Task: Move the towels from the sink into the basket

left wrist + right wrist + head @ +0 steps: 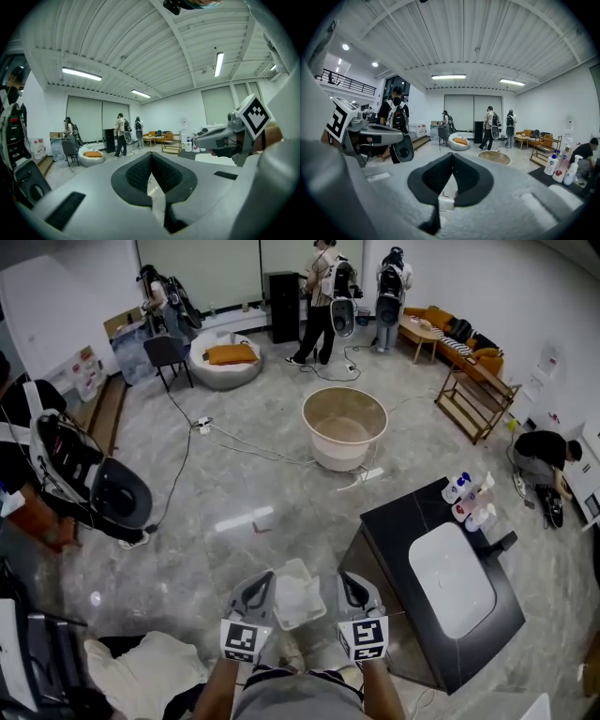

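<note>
The left gripper is closed, its two jaws touching at the tips with nothing between them. The right gripper is closed the same way and holds nothing. The white sink sits in the black counter at the right and looks bare; I see no towels in it. The big round basket stands on the floor farther off, and its inside looks empty too. So I think no towel has gone in. A white thing lies low between the two grippers. It may be a towel, but I cannot tell. A white cloth at the bottom left is partly cut off.
</note>
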A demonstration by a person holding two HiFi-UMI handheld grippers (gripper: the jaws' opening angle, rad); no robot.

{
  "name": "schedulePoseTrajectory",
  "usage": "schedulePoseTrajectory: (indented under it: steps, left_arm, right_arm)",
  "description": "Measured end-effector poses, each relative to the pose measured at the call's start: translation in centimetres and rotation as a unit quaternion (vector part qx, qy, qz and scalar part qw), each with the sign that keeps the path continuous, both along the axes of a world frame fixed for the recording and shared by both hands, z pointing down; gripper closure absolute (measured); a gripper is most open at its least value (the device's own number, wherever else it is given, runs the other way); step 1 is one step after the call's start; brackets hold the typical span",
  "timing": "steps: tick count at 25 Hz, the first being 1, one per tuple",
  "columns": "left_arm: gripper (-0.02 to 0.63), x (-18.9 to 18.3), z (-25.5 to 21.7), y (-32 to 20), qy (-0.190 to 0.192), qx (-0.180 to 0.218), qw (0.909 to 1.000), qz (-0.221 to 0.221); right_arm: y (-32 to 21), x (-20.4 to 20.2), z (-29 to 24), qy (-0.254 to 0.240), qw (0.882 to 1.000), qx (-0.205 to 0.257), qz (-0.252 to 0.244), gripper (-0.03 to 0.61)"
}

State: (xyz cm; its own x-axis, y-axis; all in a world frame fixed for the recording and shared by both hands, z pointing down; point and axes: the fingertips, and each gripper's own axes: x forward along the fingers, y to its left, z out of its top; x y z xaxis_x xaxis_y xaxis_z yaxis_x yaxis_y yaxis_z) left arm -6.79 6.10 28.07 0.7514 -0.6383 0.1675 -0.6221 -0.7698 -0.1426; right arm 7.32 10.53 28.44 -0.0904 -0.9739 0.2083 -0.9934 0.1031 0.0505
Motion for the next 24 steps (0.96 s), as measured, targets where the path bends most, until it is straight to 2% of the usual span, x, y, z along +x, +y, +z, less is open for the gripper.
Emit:
schedulePoseTrajectory:
  steps: [5, 9, 19, 24]
  left_arm:
    - [0.604, 1.0, 0.2, 0.3, 0.01, -0.011, 0.9999, -0.002]
    - [0.604, 1.2, 1.4, 0.8, 0.002, 0.001, 1.0, 0.004]
    - [0.604, 1.8, 2.1, 0.7, 0.001, -0.001, 1.0, 0.005]
    - [0.604, 1.9, 0.7, -0.8, -0.002, 0.0, 1.0, 0.006]
  right_arm:
    - [0.5, 0.9, 0.8, 0.001, 1.0, -0.001, 0.005, 0.58]
    - [0.9, 1.3, 1.5, 0.001, 1.0, 0.0, 0.005, 0.58]
    - [0.6, 1.5, 2.2, -0.002, 1.0, 0.001, 0.001, 0.58]
    - [-0.9, 1.7, 0.7, -0.002, 1.0, 0.005, 0.002, 0.58]
